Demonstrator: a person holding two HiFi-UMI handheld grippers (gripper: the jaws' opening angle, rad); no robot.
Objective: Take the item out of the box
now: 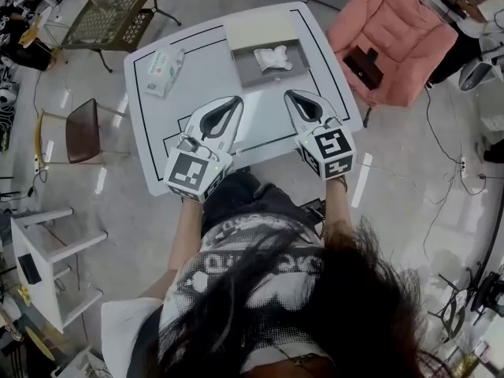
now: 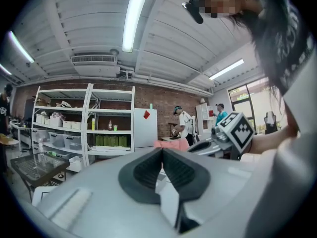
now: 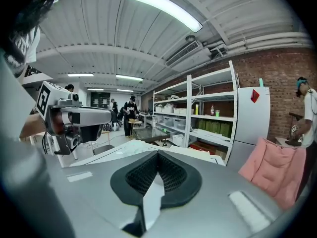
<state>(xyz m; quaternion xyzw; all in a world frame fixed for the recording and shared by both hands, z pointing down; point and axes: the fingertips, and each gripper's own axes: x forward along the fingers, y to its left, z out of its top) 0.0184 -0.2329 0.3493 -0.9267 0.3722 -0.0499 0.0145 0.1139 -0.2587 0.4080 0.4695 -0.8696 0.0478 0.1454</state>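
The step in hand is judged to be the approach; no grasp has yet been made. The box [image 1: 246,71] is set open at the far edge of the counter [image 1: 203,81], with its lid folded back beyond it. The item [image 1: 272,57], a crumpled white object, lies inside the box, right of its middle.

The left gripper [image 1: 233,105] and the right gripper [image 1: 294,98] are held over the counter on the near side of the box, both pointed towards it and well apart from it. The fingers [image 2: 143,175] of the left gripper are closed together with nothing between them. The fingers [image 3: 143,175] of the right gripper are likewise closed and empty.

For the next move, one gripper is to be brought over the box, its fingers are to be spread wider than the item, and the fingers are to be lowered around it before closing. The box may need steadying by the other gripper.

A white packet [image 1: 164,71] lies left of the box and clear of the path. A pink chair [image 1: 390,34] stands right of the box, off the counter. Nothing is seen between the grippers and the box.
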